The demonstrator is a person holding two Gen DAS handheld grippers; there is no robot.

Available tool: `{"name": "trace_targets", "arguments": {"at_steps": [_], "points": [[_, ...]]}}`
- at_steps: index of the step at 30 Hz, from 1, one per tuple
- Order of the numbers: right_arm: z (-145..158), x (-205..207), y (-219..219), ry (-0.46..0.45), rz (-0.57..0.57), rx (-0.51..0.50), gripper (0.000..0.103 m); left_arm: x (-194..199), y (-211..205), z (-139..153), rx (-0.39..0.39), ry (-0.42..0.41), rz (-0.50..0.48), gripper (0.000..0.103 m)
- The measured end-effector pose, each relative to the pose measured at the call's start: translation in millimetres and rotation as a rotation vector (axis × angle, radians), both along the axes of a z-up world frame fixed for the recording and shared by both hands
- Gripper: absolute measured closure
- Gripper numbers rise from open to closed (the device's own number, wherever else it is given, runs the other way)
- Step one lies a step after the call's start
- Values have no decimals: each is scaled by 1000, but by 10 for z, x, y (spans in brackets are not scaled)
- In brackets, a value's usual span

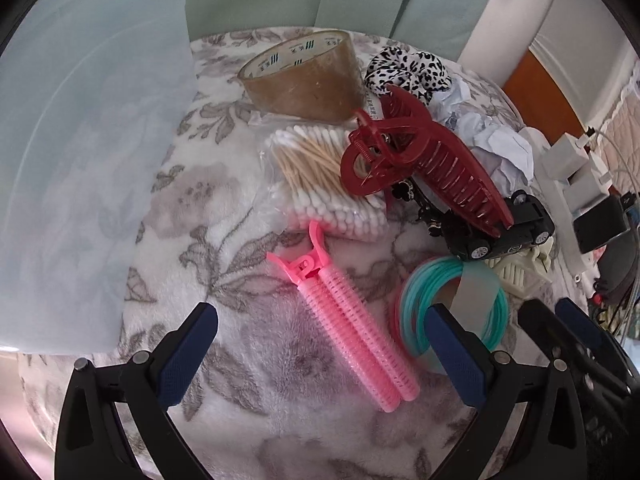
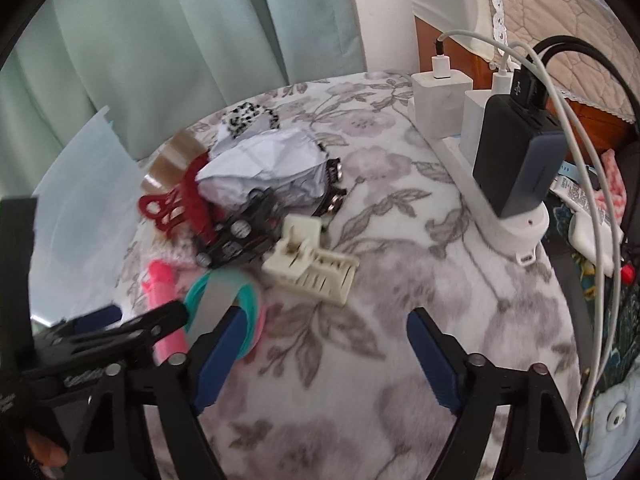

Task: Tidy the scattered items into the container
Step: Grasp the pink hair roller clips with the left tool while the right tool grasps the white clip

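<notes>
1. Covering the surface is a plush floral blanket (image 1: 224, 264), white with grey flowers; green curtains (image 2: 160, 40) hang behind its far edge.
2. A pale blue translucent container (image 1: 80, 160) stands along the blanket's left edge.
3. The scattered items lie in a heap near the middle: tape (image 1: 304, 76), a bag of cotton swabs (image 1: 320, 176), a red hair claw (image 1: 420, 164), a spotted scrunchie (image 1: 408, 68), crumpled paper (image 2: 268, 168), a black toy car (image 1: 504, 232) and a cream clip (image 2: 312, 264).
4. Nearer the cameras lie a pink roller (image 1: 352, 328) and a bundle of teal bands (image 1: 452, 304), just beside each other.
5. A white power strip (image 2: 516, 220) with chargers runs along the right edge.
6. The left gripper (image 1: 320, 344) tilts steeply down, its blue pads spread wide on either side of the roller, not touching it.
7. The right gripper (image 2: 324, 356) angles down over bare blanket, jaws apart with nothing between them; its left pad sits by the bands.
</notes>
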State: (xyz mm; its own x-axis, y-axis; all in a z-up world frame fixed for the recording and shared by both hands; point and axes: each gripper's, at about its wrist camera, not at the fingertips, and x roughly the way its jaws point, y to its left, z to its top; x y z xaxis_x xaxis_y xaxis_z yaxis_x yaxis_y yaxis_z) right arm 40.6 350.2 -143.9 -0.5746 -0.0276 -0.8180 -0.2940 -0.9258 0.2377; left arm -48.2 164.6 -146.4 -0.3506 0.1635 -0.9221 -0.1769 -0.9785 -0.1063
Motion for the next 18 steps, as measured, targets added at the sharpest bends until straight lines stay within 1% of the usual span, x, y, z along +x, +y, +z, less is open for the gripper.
{"name": "trace_targets", "arguments": {"at_steps": [3,4,5,7,9,12,13,15,17,18], "points": [[-7,-86,3,10,10,15,23,-17,-31,1,14,-7,20,3],[-12,-115,-1,12,14,21,23,-28,-48,-8,20,-15,29,7],[-19,-145,-7,12,17,27,23,-41,-67,-23,26,-26,39,15],[-29,-208,-21,14,27,40,23,-66,-106,-52,36,-47,60,24],[-37,-262,-36,20,37,53,24,-72,-84,-65,33,-50,58,25],[-70,-328,-42,21,43,73,25,-75,-32,-79,25,-49,48,31],[-87,-348,-37,19,44,74,26,-77,-5,-86,15,-45,43,34],[-122,-384,-24,13,44,71,27,-83,59,-102,-11,-34,33,35],[-154,-412,-17,8,44,69,28,-95,83,-99,-17,-22,34,40],[-166,-423,-15,8,43,69,28,-101,93,-99,-21,-19,33,41]]}}
